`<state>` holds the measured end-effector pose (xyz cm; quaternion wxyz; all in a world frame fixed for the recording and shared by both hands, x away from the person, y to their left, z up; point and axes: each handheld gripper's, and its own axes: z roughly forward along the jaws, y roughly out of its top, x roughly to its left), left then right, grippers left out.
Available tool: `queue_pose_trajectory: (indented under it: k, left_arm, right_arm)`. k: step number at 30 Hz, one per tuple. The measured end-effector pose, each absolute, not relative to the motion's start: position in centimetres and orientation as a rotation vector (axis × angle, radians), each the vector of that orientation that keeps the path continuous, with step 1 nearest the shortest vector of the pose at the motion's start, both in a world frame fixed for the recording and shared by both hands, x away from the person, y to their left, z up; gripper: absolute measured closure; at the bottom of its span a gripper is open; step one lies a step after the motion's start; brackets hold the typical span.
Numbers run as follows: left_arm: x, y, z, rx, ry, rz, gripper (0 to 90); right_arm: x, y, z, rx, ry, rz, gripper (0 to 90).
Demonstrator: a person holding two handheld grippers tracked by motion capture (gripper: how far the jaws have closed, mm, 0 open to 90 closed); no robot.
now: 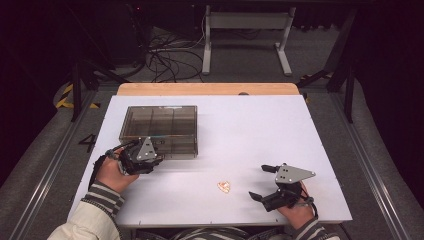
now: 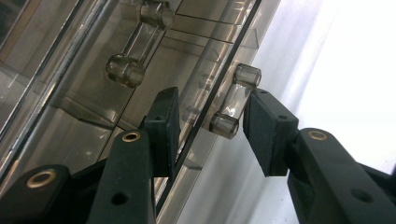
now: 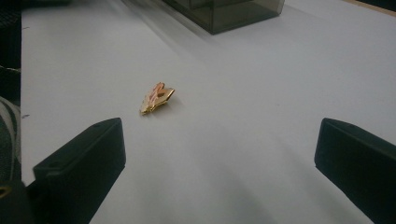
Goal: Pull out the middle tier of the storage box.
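A smoked clear plastic box (image 1: 160, 127) with inner compartments sits at the back left of the white table (image 1: 250, 125). My left gripper (image 1: 156, 152) is at the box's near edge. In the left gripper view its jaws (image 2: 212, 109) stand on either side of a clear bar-shaped latch (image 2: 235, 100) on the box's front. The right pad is at the latch and the left pad stands apart from it, by the lid's edge. A small gold and pink trinket (image 1: 223, 186) (image 3: 156, 98) lies on the table. My right gripper (image 1: 258, 182) (image 3: 219, 140) rests open just right of it, holding nothing.
A second clear latch (image 2: 137, 44) shows farther along the box's front. The box's corner (image 3: 224, 11) is far ahead in the right gripper view. A wooden strip (image 1: 207, 89) runs along the table's far edge, with cables and a metal stand on the floor beyond.
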<state>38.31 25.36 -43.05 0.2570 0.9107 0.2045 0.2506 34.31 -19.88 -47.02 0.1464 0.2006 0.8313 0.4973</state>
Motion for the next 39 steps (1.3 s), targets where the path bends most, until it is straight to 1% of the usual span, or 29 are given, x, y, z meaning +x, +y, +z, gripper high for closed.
queue_pose_trajectory:
  k: [16,39]
  left_arm:
    - [37.2,25.0,-42.4,2.506,0.505,0.653,60.4]
    - [35.6,25.3,-42.3,2.555,0.502,0.593,60.6]
  right_arm:
    - [34.3,-19.9,-47.0,0.576,2.395,1.432,2.4]
    - [34.3,-19.9,-47.0,0.572,2.395,1.43,2.4]
